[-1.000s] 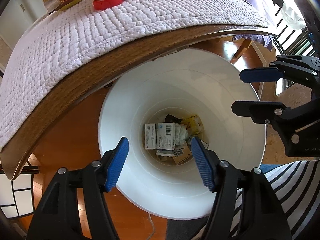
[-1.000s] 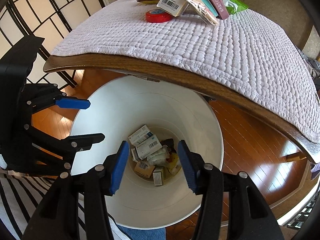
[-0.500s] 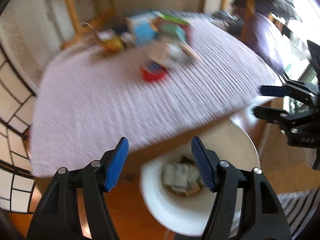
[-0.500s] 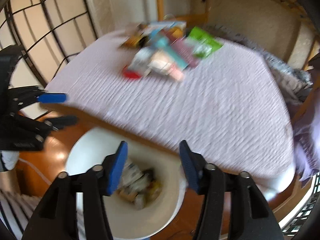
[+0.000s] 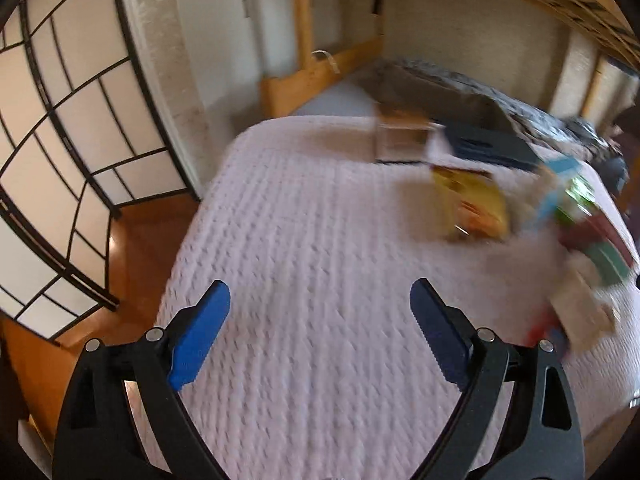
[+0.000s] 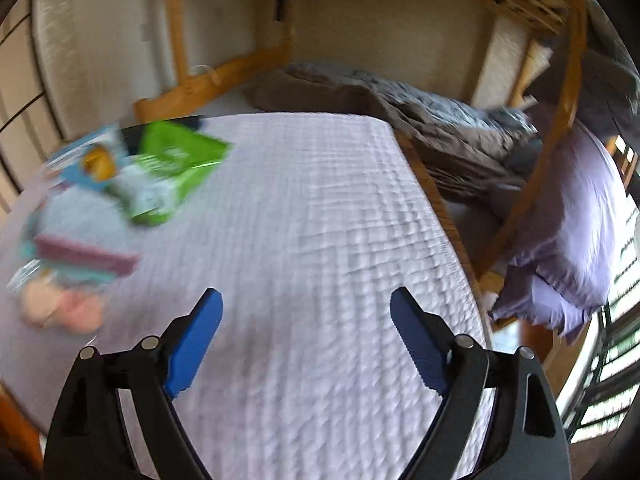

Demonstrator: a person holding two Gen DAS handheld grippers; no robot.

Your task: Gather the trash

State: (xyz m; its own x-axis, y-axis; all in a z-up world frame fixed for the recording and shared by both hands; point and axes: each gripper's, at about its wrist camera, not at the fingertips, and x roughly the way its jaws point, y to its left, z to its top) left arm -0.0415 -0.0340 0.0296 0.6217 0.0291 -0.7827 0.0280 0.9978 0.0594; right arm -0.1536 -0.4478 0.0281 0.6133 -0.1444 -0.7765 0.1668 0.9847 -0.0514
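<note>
The left gripper (image 5: 320, 340) is wide apart and holds nothing. It hangs over a bare part of the worktop (image 5: 304, 240), which has a pale quilted cloth on it. The right gripper (image 6: 306, 340) is wide apart too, with nothing between its blue pads (image 6: 194, 344), and it sits over the same cloth (image 6: 320, 220).

The trash sits in a pile on the worktop. In the left view the pile is to the right of the gripper: a yellow pack (image 5: 468, 204), a blue box (image 5: 558, 184) and a white box (image 5: 580, 316). In the right view the pile is to the left: a green bag (image 6: 172, 168), a pink box (image 6: 84, 258) and something pale pink (image 6: 60, 308) that may be a soft wrapper, too blurry to tell.

A bed (image 6: 452, 136) with a grey blanket lies behind the worktop
</note>
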